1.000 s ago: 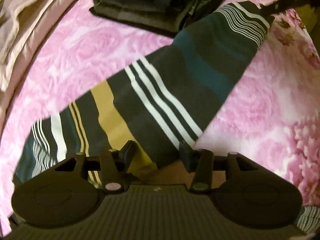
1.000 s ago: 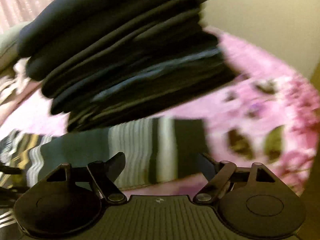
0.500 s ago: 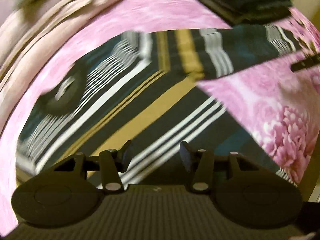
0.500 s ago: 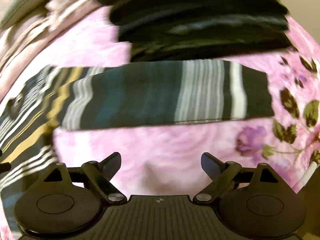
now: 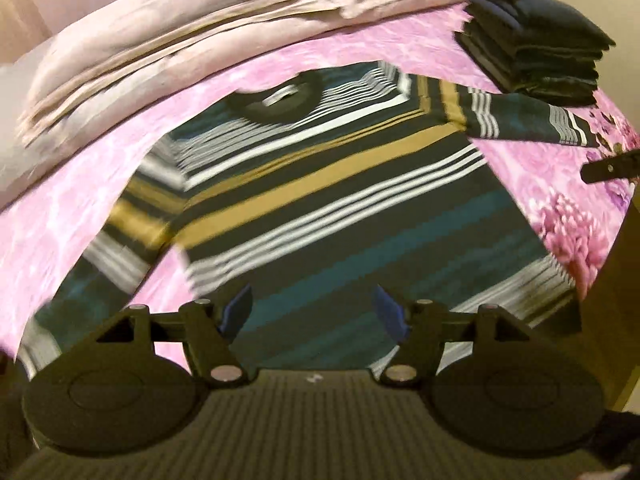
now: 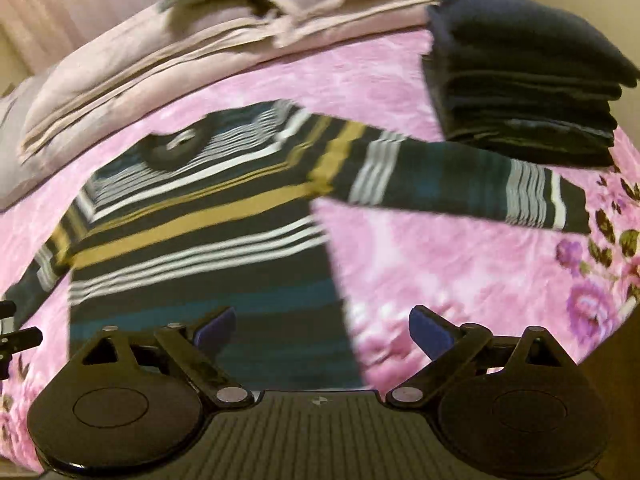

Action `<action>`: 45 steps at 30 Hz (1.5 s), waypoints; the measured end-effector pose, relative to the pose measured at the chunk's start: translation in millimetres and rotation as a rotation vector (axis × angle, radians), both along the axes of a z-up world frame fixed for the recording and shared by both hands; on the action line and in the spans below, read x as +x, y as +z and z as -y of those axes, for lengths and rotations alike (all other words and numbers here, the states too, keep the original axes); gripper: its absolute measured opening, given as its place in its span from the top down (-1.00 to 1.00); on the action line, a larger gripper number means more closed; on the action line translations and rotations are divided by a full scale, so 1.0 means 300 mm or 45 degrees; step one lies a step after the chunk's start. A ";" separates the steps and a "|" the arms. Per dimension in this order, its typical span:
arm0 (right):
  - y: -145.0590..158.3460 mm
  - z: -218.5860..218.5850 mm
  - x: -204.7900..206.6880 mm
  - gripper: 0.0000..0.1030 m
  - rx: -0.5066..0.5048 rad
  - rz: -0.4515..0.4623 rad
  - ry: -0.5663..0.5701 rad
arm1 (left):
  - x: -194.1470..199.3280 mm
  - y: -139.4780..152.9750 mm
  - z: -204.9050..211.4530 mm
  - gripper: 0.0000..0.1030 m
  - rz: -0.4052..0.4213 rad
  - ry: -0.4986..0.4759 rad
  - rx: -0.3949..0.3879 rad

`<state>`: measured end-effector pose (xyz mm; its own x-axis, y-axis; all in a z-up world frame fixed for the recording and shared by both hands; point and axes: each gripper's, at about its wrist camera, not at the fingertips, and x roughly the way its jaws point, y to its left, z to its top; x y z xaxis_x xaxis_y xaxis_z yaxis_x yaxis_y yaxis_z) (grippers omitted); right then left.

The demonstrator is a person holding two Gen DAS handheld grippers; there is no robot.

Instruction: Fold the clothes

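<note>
I see the striped sweater (image 5: 340, 208) spread flat mid-bed, one sleeve (image 6: 460, 184) reaching toward the stack of dark folded clothes (image 6: 520, 76) at the bed's far right corner. Both my left gripper (image 5: 312, 312) and right gripper (image 6: 320, 326) have fingers spread, empty. Dragging that sleeve could topple the stack. No legible writing.

sweater (image 5: 328, 200) hem: behind hand-held gripper (image 5: 312, 312); left sleeve (image 5: 120, 240): blurred, perhaps creased
</note>
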<state>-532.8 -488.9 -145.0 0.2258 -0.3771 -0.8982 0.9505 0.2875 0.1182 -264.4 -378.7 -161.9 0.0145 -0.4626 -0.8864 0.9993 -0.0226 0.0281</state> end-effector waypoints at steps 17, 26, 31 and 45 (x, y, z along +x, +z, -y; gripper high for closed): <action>0.122 -0.381 0.309 -0.87 -0.025 -0.185 0.237 | 0.286 0.019 -0.564 -0.59 -0.020 0.240 0.025; 0.134 -0.416 0.304 -0.88 -0.051 -0.220 0.324 | 0.184 0.066 -0.521 -0.60 -0.030 0.209 -0.026; 0.128 -0.415 0.279 -0.88 -0.047 -0.210 0.314 | 0.143 0.078 -0.498 -0.61 -0.010 0.164 -0.023; 0.111 -0.411 0.263 -0.88 -0.043 -0.115 0.388 | 0.139 0.082 -0.522 -0.61 0.085 0.197 0.000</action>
